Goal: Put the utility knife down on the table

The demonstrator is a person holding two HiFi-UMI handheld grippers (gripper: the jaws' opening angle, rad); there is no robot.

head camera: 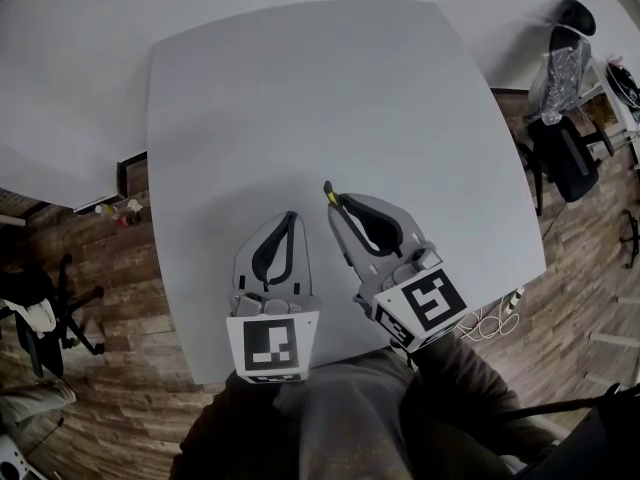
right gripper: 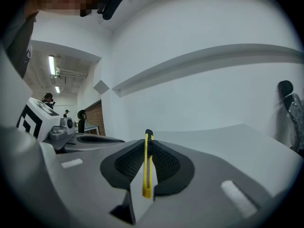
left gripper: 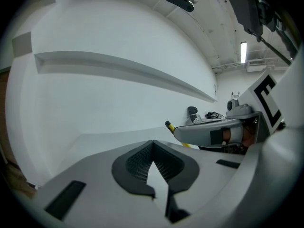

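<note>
The right tongs (right gripper: 148,140) are clamping the utility knife (right gripper: 147,170) between their ribbed black pads. The knife is lying with its long axis along the jaws, standing on its narrow edge, its yellow body running from near the camera out to the tips and its black end poking just past them. In the head view that end (head camera: 329,194) is pointing away from the person, over the white counter (head camera: 300,98); whether it is touching the surface I cannot tell. The left tongs (left gripper: 152,142) are sitting just beside the right tongs, jaws pressed together at the tips and gripping nothing.
</note>
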